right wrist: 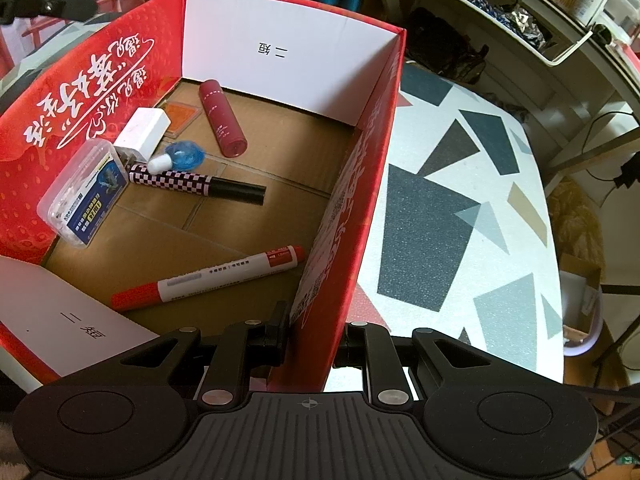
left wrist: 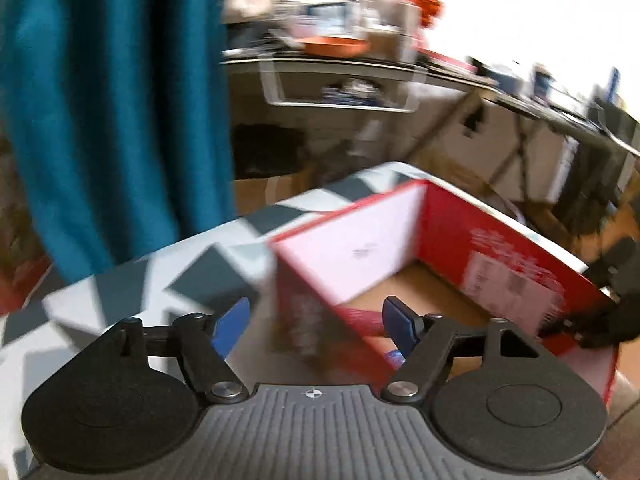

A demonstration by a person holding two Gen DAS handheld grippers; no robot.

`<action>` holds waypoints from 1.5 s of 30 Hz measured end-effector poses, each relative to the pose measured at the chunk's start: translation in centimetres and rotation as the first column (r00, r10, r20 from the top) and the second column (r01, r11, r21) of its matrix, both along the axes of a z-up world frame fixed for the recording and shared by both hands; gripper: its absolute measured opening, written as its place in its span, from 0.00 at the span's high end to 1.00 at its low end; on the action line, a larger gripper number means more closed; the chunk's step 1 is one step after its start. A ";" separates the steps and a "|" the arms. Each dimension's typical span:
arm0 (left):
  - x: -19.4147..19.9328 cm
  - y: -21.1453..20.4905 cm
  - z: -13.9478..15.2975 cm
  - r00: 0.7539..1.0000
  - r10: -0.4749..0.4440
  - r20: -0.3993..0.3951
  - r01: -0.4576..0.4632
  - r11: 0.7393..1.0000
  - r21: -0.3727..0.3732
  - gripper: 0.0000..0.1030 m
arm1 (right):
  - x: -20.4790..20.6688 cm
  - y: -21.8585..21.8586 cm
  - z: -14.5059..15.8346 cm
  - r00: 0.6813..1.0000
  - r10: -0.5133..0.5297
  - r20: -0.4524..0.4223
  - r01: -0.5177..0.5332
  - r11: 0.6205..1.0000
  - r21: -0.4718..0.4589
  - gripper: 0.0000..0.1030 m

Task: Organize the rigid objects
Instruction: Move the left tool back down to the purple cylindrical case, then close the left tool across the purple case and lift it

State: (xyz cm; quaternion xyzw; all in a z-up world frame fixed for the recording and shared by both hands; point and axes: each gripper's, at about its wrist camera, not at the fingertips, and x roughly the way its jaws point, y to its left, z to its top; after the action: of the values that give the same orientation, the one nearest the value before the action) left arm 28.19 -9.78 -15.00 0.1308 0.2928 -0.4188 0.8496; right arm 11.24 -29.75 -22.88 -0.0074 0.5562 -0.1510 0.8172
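Note:
A red cardboard box (right wrist: 352, 184) stands open on a table with a grey and white triangle pattern (right wrist: 460, 216). Inside lie a red and white marker (right wrist: 208, 278), a checkered black pen (right wrist: 196, 184), a dark red tube (right wrist: 222, 118), a clear plastic case (right wrist: 86, 192), a white charger block (right wrist: 142, 134) and a small blue bottle (right wrist: 180, 156). My right gripper (right wrist: 312, 340) is shut on the box's right wall near its front corner. My left gripper (left wrist: 316, 320) is open and empty, its blue pads either side of the box's near wall (left wrist: 312, 300); that view is blurred.
A teal curtain (left wrist: 112, 100) hangs at the left. A cluttered desk with a white wire basket (right wrist: 500, 12) stands behind the table. Cardboard boxes (left wrist: 472, 136) and dark bags sit on the floor beyond the table edge.

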 end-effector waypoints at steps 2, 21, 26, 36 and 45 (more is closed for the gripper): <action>1.3 1.8 -0.3 0.996 0.090 -0.010 -0.090 0.996 0.010 0.21 | 0.0 0.0 0.0 1.000 0.000 0.000 0.000 1.000 0.000 0.84; 6.2 3.7 -9.9 0.930 0.362 -0.061 -0.331 0.900 0.284 0.39 | 0.1 0.0 0.0 1.000 0.002 -0.003 -0.002 1.000 0.000 0.84; 5.5 4.7 -10.0 0.927 0.367 -0.079 -0.332 0.900 0.283 0.59 | 0.1 0.0 0.0 1.000 0.001 -0.002 -0.001 1.000 0.000 0.84; 1.4 7.0 -10.2 0.902 0.425 -0.083 -0.393 0.883 0.256 0.58 | 0.0 0.0 -0.1 1.000 -0.001 0.000 0.001 1.000 0.000 0.84; -0.5 7.1 -9.7 0.874 0.435 -0.215 -0.396 0.896 0.203 0.45 | 0.1 0.0 0.0 1.000 -0.003 0.002 0.003 1.000 0.001 0.84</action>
State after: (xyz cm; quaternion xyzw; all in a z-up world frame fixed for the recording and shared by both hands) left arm 27.69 -2.70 -24.71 0.0742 0.4518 -0.2157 0.8625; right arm 11.29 -29.78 -22.91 -0.0060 0.5556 -0.1521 0.8174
